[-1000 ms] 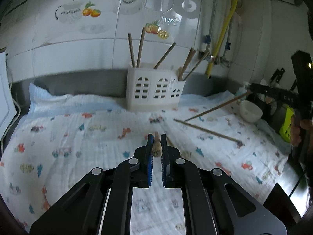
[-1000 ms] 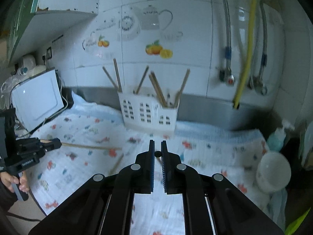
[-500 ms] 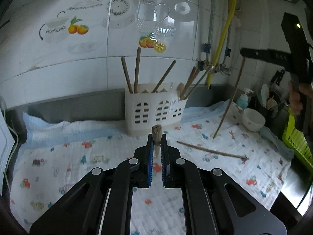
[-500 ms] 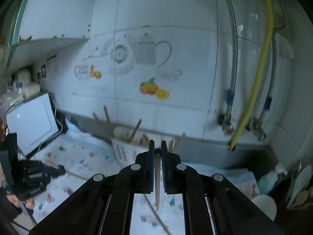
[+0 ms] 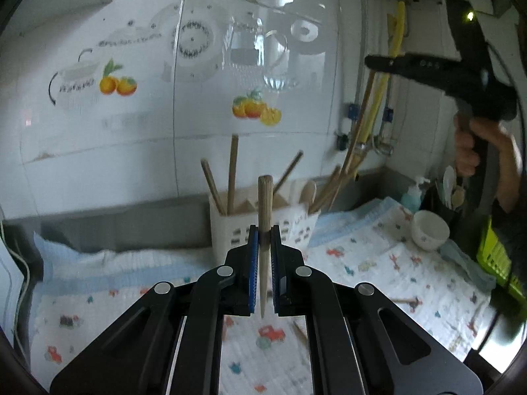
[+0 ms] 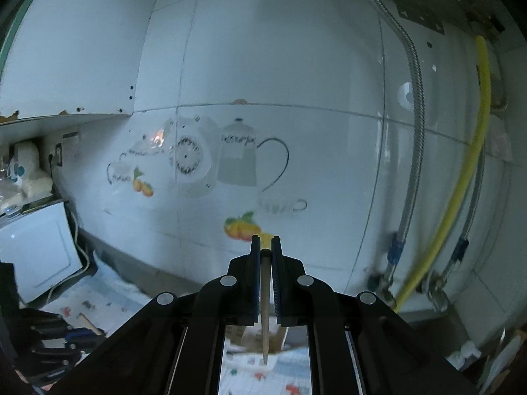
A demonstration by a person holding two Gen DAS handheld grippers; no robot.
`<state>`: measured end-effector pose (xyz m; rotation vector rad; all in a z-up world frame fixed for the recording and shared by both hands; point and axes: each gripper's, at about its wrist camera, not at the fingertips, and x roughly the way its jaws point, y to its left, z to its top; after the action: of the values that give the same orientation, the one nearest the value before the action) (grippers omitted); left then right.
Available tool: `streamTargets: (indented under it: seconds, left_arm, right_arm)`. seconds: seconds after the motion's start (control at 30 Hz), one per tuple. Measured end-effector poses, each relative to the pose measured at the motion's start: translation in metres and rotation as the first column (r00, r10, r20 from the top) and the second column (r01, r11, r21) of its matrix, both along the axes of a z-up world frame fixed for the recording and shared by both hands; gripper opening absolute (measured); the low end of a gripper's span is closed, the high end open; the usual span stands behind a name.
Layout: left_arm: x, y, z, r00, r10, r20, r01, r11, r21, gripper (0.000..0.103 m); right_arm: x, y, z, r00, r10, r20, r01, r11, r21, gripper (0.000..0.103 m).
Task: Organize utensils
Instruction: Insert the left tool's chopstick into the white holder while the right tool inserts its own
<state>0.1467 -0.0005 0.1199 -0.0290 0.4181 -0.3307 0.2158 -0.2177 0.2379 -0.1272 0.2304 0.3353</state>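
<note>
My left gripper (image 5: 263,233) is shut on a wooden chopstick (image 5: 264,197) held upright, thick end up, in front of the white utensil holder (image 5: 263,227), which stands by the wall with several chopsticks and a wooden spoon (image 5: 308,192) in it. My right gripper (image 6: 265,247) is shut on another wooden chopstick (image 6: 264,312) that hangs point down above the holder's open top (image 6: 257,335). In the left wrist view the right gripper (image 5: 372,61) is high at the right, its chopstick (image 5: 357,138) slanting down into the holder's right end.
A printed cloth (image 5: 378,263) covers the counter, with a loose chopstick (image 5: 403,300) on it. A white bowl (image 5: 429,230) and a soap bottle (image 5: 413,194) stand at the right. A white appliance (image 6: 36,250) is at the left. Pipes and a yellow hose (image 6: 461,177) run down the wall.
Both grippers have risen with their chopsticks. The left chopstick has swung upright. The right gripper has moved over the holder and its chopstick now points down towards it.
</note>
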Motion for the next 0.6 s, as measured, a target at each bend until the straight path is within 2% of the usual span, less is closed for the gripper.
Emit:
streamTargets:
  seconds: [0.27,0.47,0.6]
  left_arm:
    - [0.016,-0.003,0.041,0.996,-0.003,0.092,0.004,1.000,-0.007,0.006]
    - [0.021,-0.009,0.070,0.986,-0.002,0.169,0.003,1.000,-0.001,0.006]
    - [0.026,-0.012,0.091,0.976,0.000,0.218,0.002,1.000,-0.009,0.006]
  right_arm:
    - [0.034,-0.002,-0.018,1.000,-0.012,0.021,0.011,0.998,0.055,0.006]
    - [0.055,-0.002,-0.044,1.000,-0.016,-0.008,0.017,0.998,0.060,0.006]
    - [0.060,-0.004,-0.049,1.000,-0.018,-0.020,0.019,0.997,0.068,0.006]
